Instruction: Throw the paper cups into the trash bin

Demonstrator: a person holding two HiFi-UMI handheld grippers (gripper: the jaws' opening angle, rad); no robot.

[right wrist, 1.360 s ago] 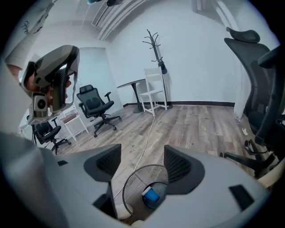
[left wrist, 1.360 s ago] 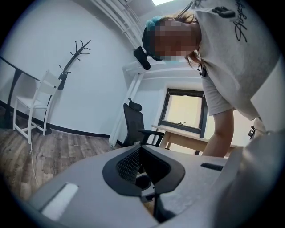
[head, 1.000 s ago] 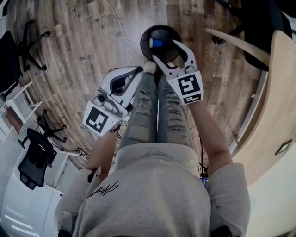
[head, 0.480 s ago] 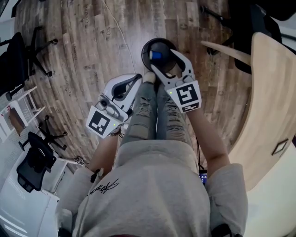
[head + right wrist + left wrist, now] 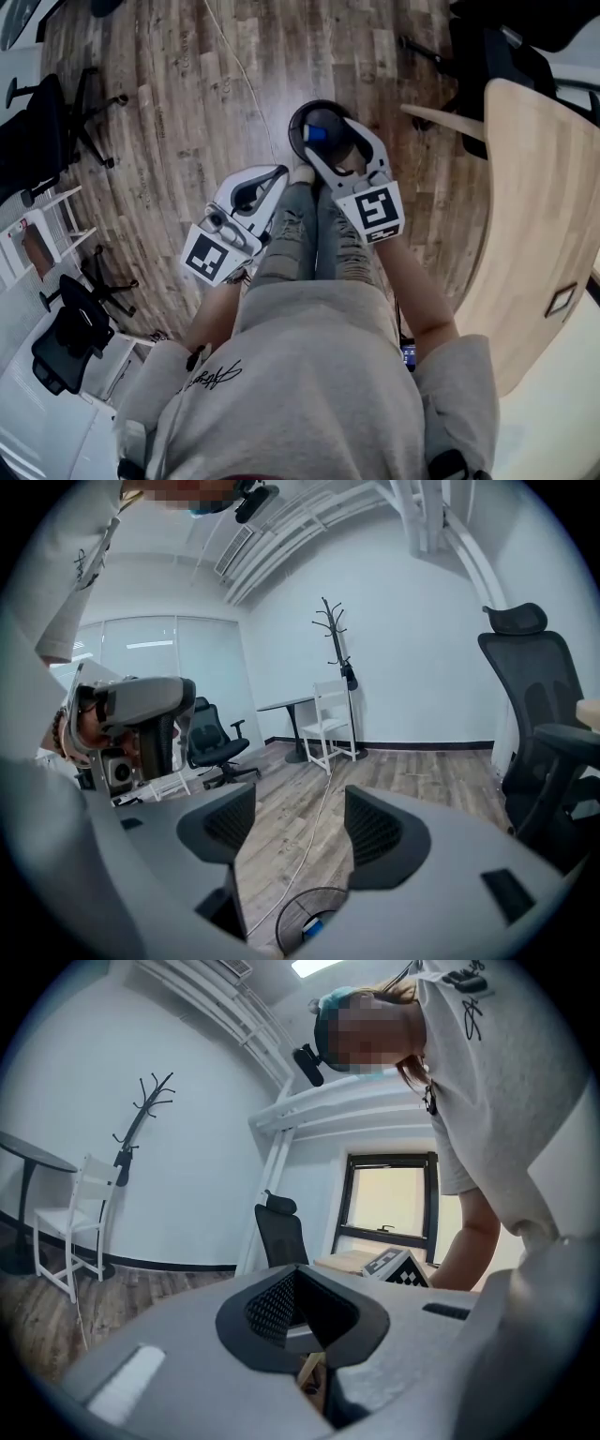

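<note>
Hovering over the black trash bin point(image 5: 294, 122) on the wooden floor, the right gripper point(image 5: 334, 141) holds its jaws wide apart and empty. Something blue point(image 5: 316, 134) lies inside the bin. The left gripper point(image 5: 270, 178) hangs beside the person's legs, jaws pressed together on nothing.

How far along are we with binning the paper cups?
Possibly done: a blue item lies in the round black trash bin, though I can't confirm it's a cup. In hand: nothing; the right gripper hangs open over the bin, and the left gripper is shut, empty. Left: no cups in view.
</note>
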